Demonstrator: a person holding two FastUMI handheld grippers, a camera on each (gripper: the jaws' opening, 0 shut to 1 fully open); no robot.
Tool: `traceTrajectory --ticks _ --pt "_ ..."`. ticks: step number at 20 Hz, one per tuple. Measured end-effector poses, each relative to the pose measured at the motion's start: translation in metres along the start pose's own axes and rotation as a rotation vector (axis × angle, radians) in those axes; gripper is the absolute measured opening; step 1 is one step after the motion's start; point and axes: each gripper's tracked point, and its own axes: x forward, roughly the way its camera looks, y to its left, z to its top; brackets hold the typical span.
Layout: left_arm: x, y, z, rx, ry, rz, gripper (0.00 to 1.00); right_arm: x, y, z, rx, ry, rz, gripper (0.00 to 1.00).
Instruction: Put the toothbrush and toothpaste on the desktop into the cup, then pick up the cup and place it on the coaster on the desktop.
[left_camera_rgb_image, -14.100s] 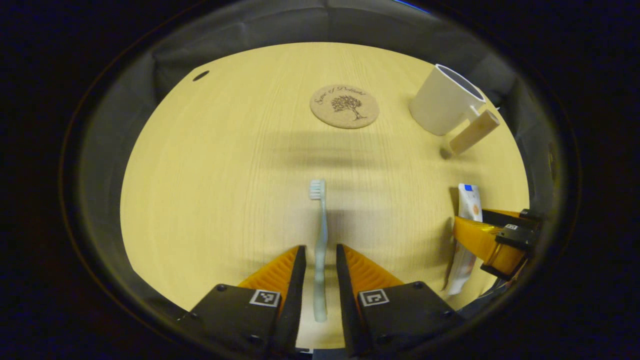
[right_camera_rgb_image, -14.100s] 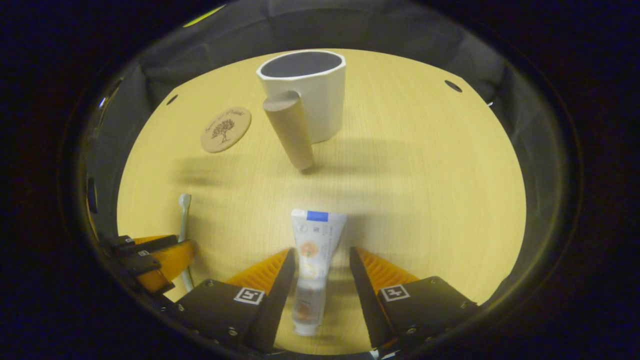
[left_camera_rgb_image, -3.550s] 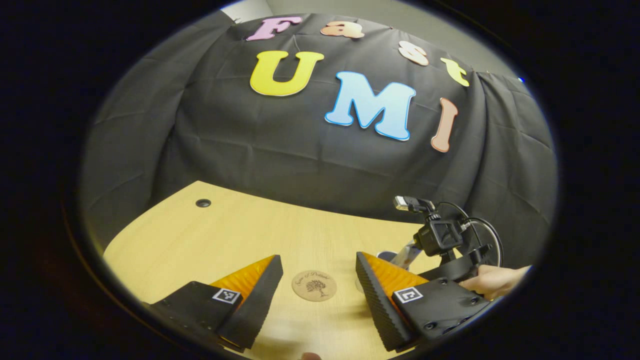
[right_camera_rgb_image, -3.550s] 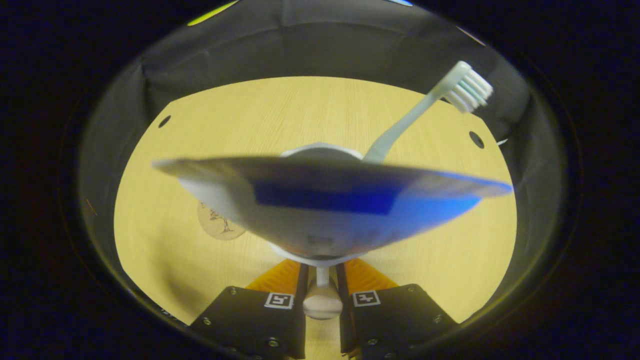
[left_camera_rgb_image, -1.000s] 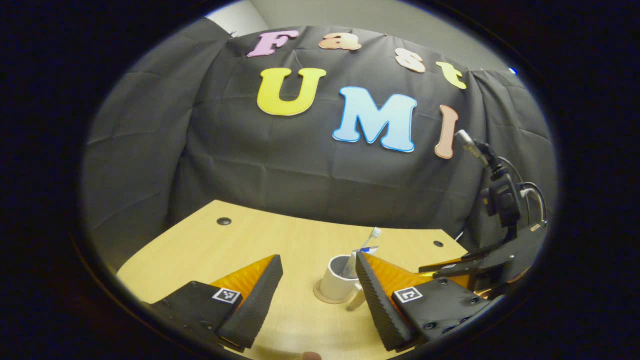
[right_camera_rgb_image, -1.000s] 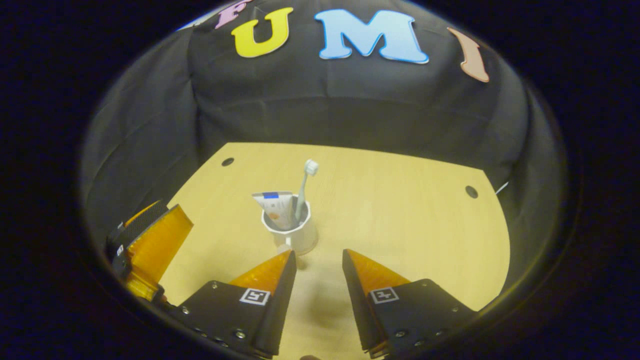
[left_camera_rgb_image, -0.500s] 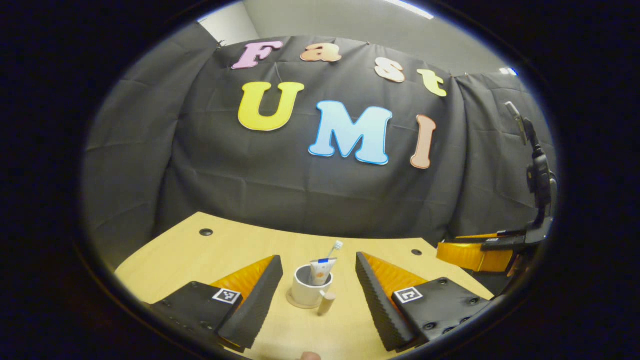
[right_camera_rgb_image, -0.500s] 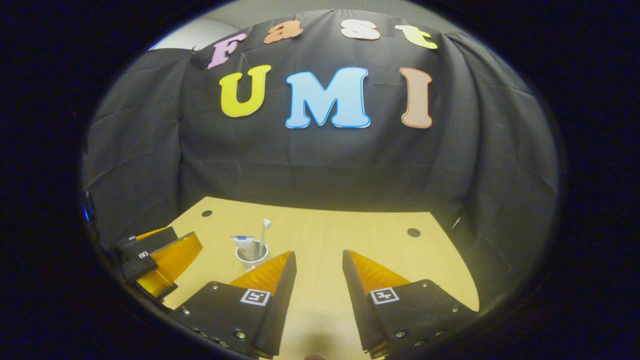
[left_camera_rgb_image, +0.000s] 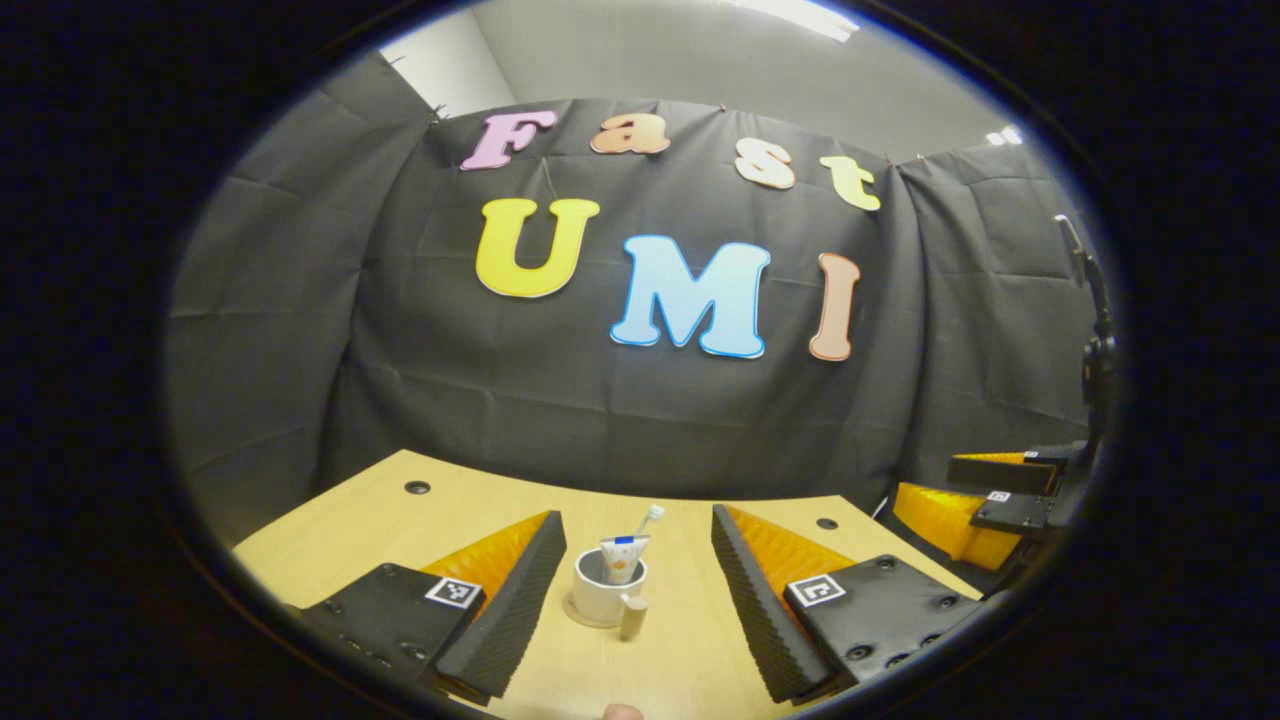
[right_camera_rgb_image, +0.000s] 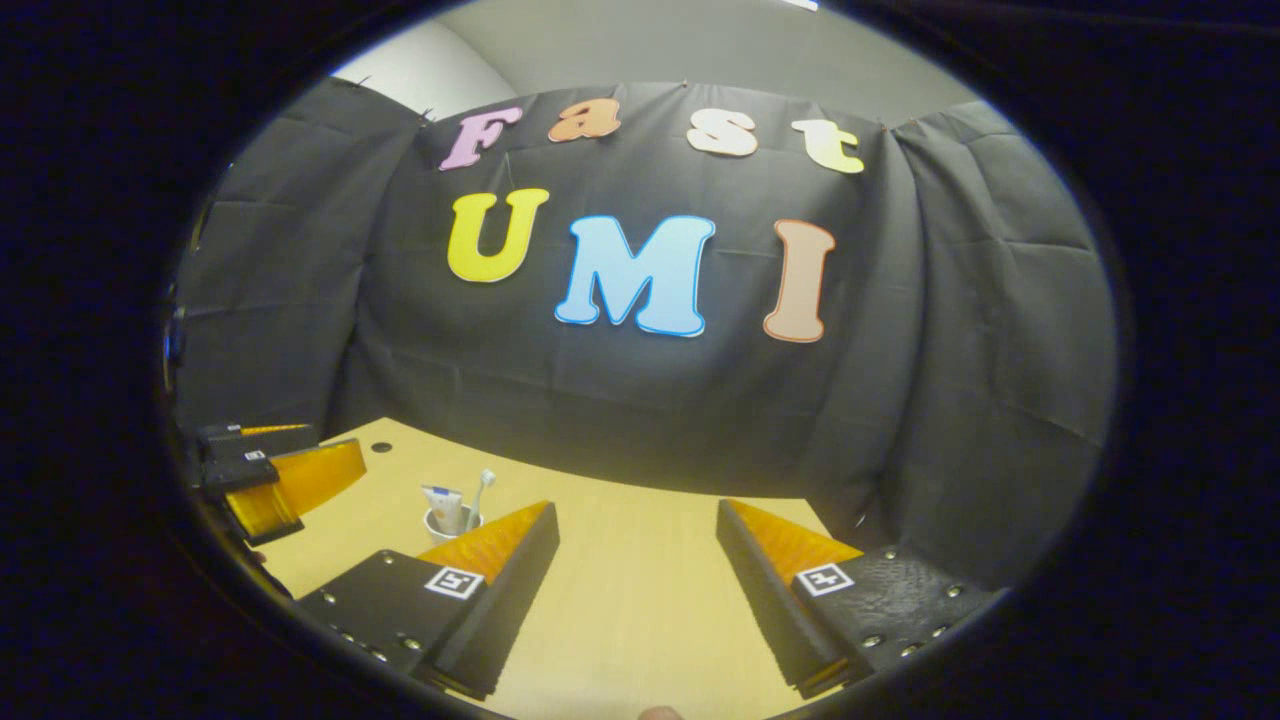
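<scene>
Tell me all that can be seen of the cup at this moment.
The cup is a white, smooth, ceramic-looking mug with a pale peg-like handle slanting down toward the camera. It stands upright on the round cork coaster on the light wood desktop. The toothbrush, bristles up, and the toothpaste stand inside it. No tool touches it; it sits beyond the gap between the left tool's fingers.

A staged recording booth is shown, not a lived-in home. A black cloth is hung in folds as a backdrop behind a pale wooden desktop with round cable holes. A plain grey wall is seen above the cloth.
</scene>
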Motion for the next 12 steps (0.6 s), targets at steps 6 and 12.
traceTrajectory --ticks 6,12 --pt "-0.011 -0.016 0.001 -0.015 -0.037 0.046 0.95 -0.015 0.007 0.022 -0.083 -0.102 0.052 0.96" --pt "-0.022 -0.024 0.000 -0.031 -0.061 0.095 0.95 -0.024 0.007 0.040 -0.107 -0.178 0.090 0.96"
